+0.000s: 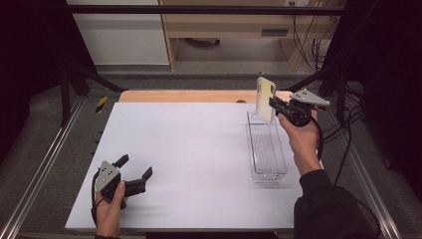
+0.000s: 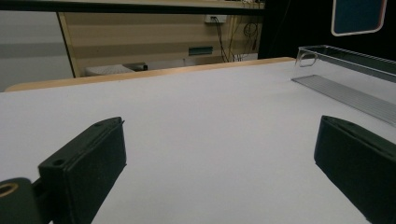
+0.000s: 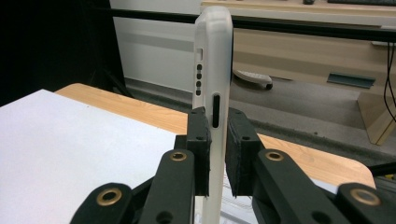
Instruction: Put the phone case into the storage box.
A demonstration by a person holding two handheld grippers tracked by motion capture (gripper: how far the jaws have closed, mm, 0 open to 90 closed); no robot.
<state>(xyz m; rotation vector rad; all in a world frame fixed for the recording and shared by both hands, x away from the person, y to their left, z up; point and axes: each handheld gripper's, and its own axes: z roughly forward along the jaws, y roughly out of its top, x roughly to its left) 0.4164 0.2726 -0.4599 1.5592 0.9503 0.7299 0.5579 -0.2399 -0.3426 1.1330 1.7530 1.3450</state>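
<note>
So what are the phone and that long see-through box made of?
The phone looks cased in soft matte plastic or rubber: pale, dull, with cut-out holes. The box is probably clear hard plastic: you can see through it, and its ribbed floor shines.

My right gripper (image 3: 215,154) pinches a smooth, matt plastic phone case (image 3: 212,70) between its matt black pads (image 3: 198,140). The tray (image 1: 267,149) is clear, glossy ribbed plastic. The white board (image 1: 174,159) looks matt and smooth, its far edge bare wood (image 1: 189,96).
</note>
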